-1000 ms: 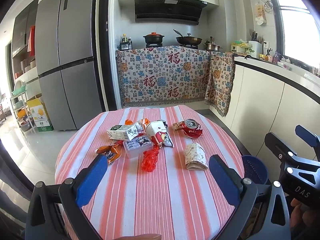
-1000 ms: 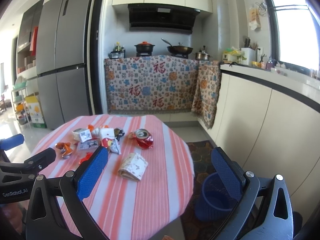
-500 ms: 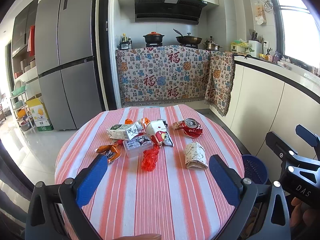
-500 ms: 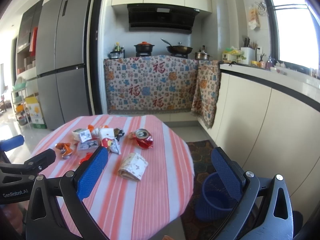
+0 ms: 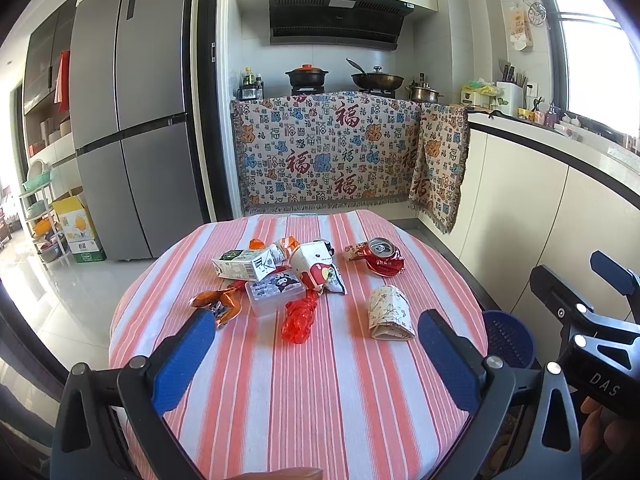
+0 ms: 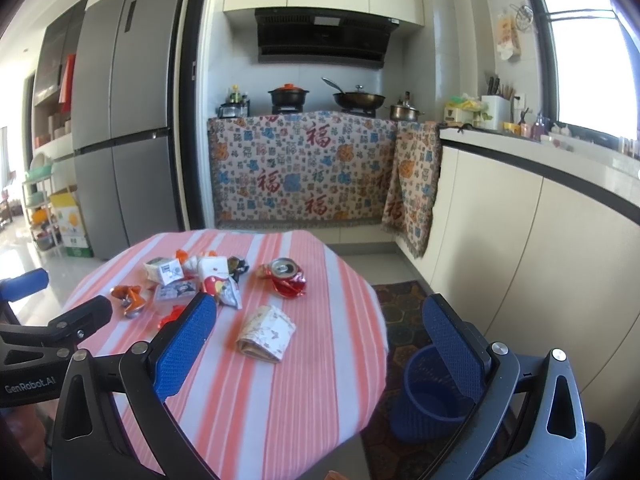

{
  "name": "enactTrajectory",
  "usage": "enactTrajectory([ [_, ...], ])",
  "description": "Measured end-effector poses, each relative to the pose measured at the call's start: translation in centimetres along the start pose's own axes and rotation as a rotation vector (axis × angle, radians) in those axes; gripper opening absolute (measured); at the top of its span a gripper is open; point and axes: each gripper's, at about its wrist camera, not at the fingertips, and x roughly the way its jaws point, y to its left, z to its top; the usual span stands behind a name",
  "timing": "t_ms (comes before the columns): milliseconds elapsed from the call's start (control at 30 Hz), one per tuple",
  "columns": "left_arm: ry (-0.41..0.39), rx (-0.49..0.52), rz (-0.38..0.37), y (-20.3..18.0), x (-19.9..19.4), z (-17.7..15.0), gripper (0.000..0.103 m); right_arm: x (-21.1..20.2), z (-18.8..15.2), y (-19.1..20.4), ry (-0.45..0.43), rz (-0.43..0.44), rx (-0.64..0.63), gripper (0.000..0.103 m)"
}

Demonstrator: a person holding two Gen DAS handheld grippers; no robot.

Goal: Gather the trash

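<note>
Trash lies on a round table with a red-and-white striped cloth (image 5: 304, 400): a crushed red can (image 5: 380, 256) (image 6: 286, 278), a flattened paper cup (image 5: 390, 312) (image 6: 266, 332), a milk carton (image 5: 244, 266), a clear plastic box (image 5: 276, 290), a red wrapper (image 5: 300, 316), an orange wrapper (image 5: 216, 302) and a red-and-white snack bag (image 5: 316, 268). A blue waste basket (image 6: 430, 394) (image 5: 508, 338) stands on the floor right of the table. My left gripper (image 5: 312, 354) is open and empty above the table's near part. My right gripper (image 6: 320, 344) is open and empty, above the table's right edge.
A grey fridge (image 5: 128, 120) stands at the back left. A stove counter draped with a patterned cloth (image 5: 332, 156) is behind the table. White cabinets with a worktop (image 6: 540, 216) run along the right. A patterned rug (image 6: 400, 312) lies under the basket.
</note>
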Motion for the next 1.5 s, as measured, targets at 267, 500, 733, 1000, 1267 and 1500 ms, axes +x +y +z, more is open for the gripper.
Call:
enactTrajectory([
  [267,0.027,-0.011,0.008,0.8,0.9,-0.6,0.103,0.3,-0.1,0.3,0.008,0.000,-0.006,0.103],
  [500,0.145,-0.026,-0.003,2.7,5.0,-3.6,0.103,2.5,-1.6,0.9,0.055,0.038,-0.012,0.103],
  [733,0.239,-0.019,-0.057,3.9,10.0,-5.6,0.103,7.6,-4.5,2.2,0.170,0.123,-0.023,0.103],
  [1000,0.319,0.070,-0.062,4.7,16.1,-6.1,0.103,15.9,-7.9,3.9,0.379,0.151,-0.063,0.103],
  [1267,0.424,0.086,-0.016,5.6,20.7,-7.8,0.103,21.9,-9.7,6.0,0.563,0.197,-0.123,0.103],
  [1500,0.423,0.039,-0.040,6.3,21.6,-7.4,0.103,24.3,-9.7,4.5,0.568,0.265,-0.181,0.103],
])
